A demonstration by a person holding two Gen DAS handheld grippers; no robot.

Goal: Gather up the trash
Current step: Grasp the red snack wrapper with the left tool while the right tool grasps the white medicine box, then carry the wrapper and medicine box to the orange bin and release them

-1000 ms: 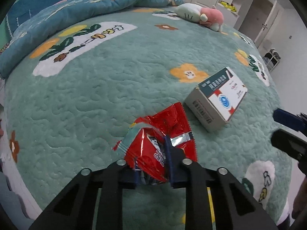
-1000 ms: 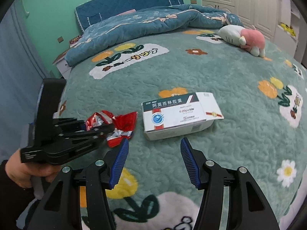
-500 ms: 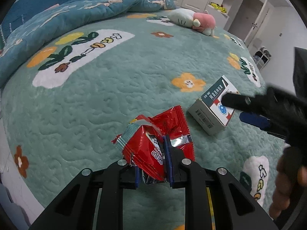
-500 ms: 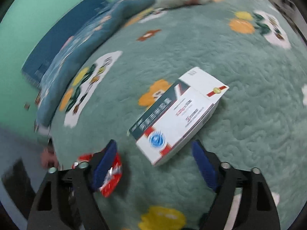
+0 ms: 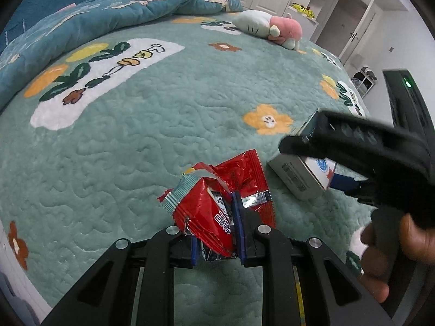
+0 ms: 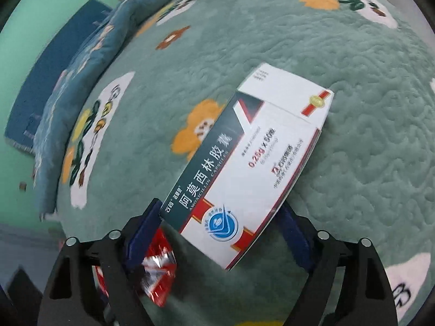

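A crumpled red snack wrapper (image 5: 239, 174) is pinched in my left gripper (image 5: 214, 233), which is shut on it just above the green bed cover (image 5: 163, 135). A white and dark-green medicine box (image 6: 258, 149) lies flat on the cover to the right of it. My right gripper (image 6: 217, 217) straddles the box's near end. Its jaws are closing, with a blue pad on either side of the box and no firm press visible. The left wrist view shows the right gripper (image 5: 312, 163) over the box (image 5: 296, 176), held by a hand (image 5: 394, 244). The wrapper (image 6: 159, 271) shows behind my right gripper's left finger.
A rumpled blue quilt (image 5: 108, 13) is piled at the head of the bed. A white and pink plush toy (image 5: 266, 27) lies at the far side. White wardrobe doors (image 5: 348, 27) stand beyond the bed on the right.
The right gripper rolled, dropped toward the medicine box and now has the box's near end between its jaws. The left gripper kept its hold on the wrapper and drifted only slightly.
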